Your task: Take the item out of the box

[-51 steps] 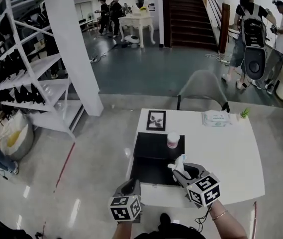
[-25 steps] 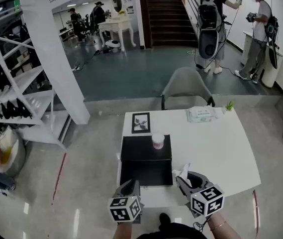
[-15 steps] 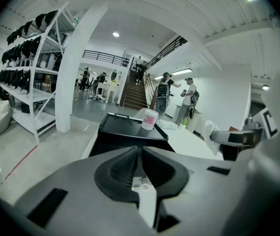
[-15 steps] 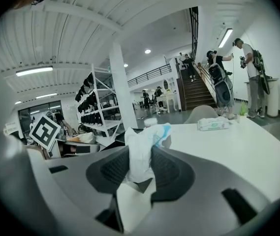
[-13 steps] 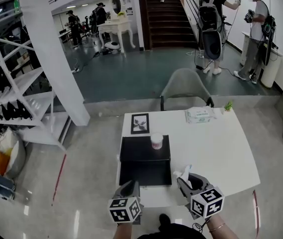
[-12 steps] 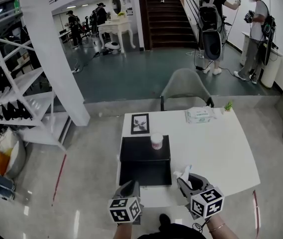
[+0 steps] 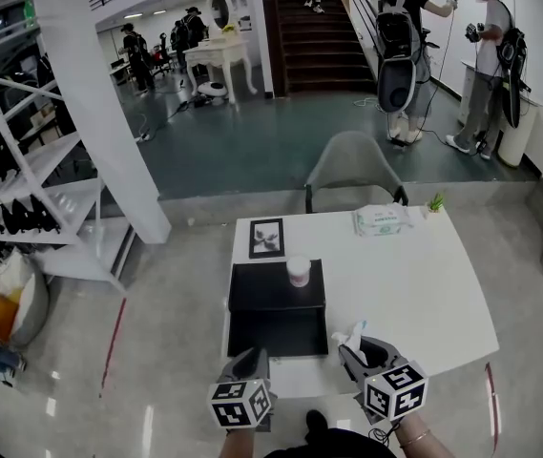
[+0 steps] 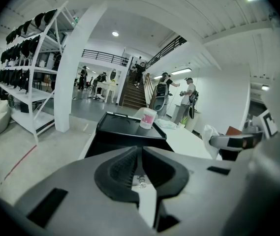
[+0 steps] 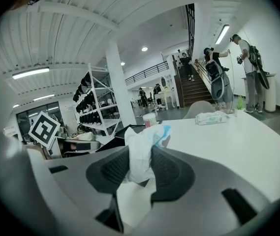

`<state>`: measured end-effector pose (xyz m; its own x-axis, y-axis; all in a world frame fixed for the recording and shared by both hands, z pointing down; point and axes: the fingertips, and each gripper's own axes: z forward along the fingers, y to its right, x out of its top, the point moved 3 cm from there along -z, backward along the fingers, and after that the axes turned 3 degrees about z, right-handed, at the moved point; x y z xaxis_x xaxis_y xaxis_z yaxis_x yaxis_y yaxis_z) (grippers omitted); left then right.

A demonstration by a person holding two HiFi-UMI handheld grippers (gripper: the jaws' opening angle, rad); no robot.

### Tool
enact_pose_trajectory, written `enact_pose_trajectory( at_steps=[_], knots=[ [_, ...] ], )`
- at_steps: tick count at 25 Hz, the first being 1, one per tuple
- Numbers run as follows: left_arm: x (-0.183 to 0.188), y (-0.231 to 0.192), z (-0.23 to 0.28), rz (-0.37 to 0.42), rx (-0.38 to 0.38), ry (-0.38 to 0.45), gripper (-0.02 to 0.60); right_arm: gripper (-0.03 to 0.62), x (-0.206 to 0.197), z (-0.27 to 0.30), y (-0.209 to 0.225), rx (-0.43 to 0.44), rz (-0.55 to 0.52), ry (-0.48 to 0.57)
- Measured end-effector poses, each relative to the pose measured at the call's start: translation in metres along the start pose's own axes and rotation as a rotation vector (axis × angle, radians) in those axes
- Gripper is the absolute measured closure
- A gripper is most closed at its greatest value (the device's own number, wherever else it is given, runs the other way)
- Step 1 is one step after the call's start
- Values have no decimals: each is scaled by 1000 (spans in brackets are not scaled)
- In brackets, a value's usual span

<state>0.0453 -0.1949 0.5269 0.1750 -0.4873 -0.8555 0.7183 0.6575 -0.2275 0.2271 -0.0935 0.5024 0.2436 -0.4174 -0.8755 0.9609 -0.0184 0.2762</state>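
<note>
**Item clamped in right tool, clear of the box**

We are finding the right gripper [image 9: 140,170] closed on the item [image 9: 140,149], a crumpled white piece with a touch of blue print. The pads are pinching its lower half and the top is standing free above the jaws. In the head view the item [image 7: 350,334] is sitting at lower centre-right of the frame, just beside the near right corner of the black box [image 7: 232,330] and outside it, over the table.

We are judging the item to be light, soft and easily crushed. It is creasing where the pads bite, so a low, central hold such as this one is suiting it better than a hold on the loose top edge. Slippage is looking unlikely, tearing possible if tugged.

We are seeing the left gripper [image 8: 140,154] with its jaws together and nothing between them, held at lower centre-left.

The white table [image 7: 414,289] is looking smooth and mostly bare. A cup [image 7: 298,271] is standing on the box's lid [image 7: 266,289], with a picture frame [image 7: 267,238] and a pack of wipes [image 7: 381,220] nearer the far edge. A grey chair [image 7: 352,165] is standing beyond the table. The room is open and glossy-floored, with shelving [image 7: 23,160] at left, a staircase [image 7: 319,27] at top centre and people [image 7: 400,36] at upper right.
</note>
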Motion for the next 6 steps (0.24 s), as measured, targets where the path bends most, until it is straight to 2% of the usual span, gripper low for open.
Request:
enact_pose_trajectory(
  at_steps=[6],
  knots=[
    [0,1,1,0,-6,-2,550,464,-4,2,-4,6,3,-12]
  ],
)
